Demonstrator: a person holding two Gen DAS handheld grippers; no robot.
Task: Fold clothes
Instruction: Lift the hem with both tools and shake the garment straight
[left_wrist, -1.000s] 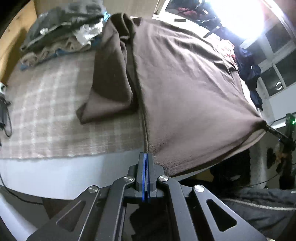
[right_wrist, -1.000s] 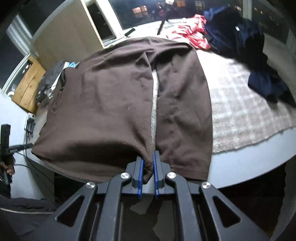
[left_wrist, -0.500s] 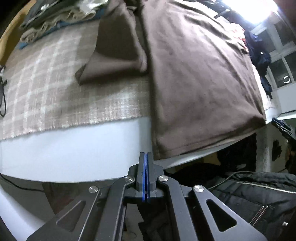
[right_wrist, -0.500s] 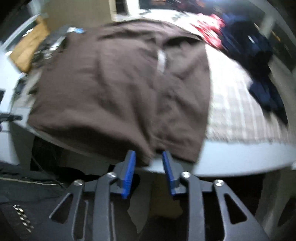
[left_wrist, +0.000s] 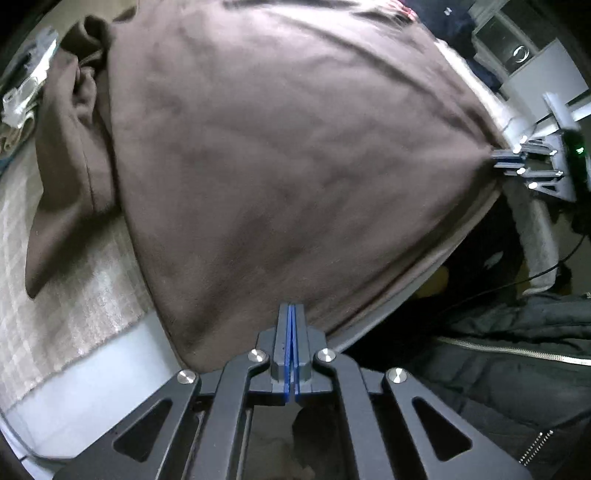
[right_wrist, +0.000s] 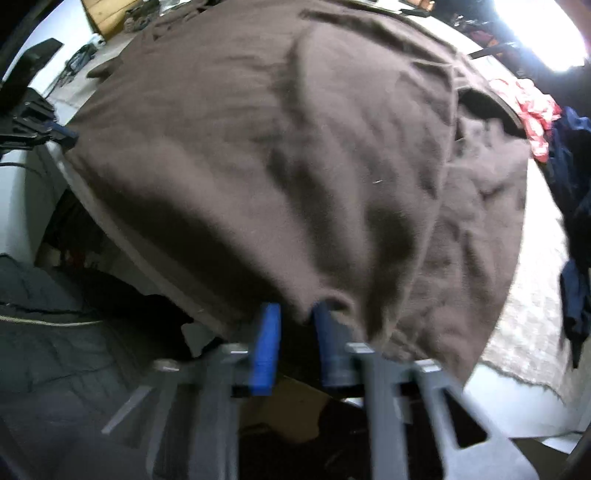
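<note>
**A:** And both hands were back on the brown sweatshirt (left_wrist: 277, 147)! Half a second earlier the tools had hung off the near edge with nothing in them, and the right one was wide open.

**B:** A quick re-grip, that was. The left tool (left_wrist: 291, 308) sat with its fingers pressed together at the hem. From the other camera, the cloth ran out to a point at that tool, so I judged it pinched on the corner.

**A:** And the right tool (right_wrist: 295, 317)?

**B:** It was closing, with a fold of hem between the blue pads. The picture was smeared, but in the left view the fabric was drawn tight to it.

**A:** Where did that leave the sweatshirt?

**B:** It was spread flat on the tabletop (left_wrist: 92, 387), over the checked cover (left_wrist: 55, 295), with its hem hanging past the near edge. The sleeve (left_wrist: 74, 166) lay folded in along the side. Both cameras had come in much closer than a second before, and the cloth now filled the view.

**A:** So what did it mean for the fold?

**B:** With a corner in each tool and the hem stretched between them, I'd say the bottom was ready to be carried up toward the collar. The risk was the right pinch. It had caught only a little cloth, and that could slip out on the lift.
</note>
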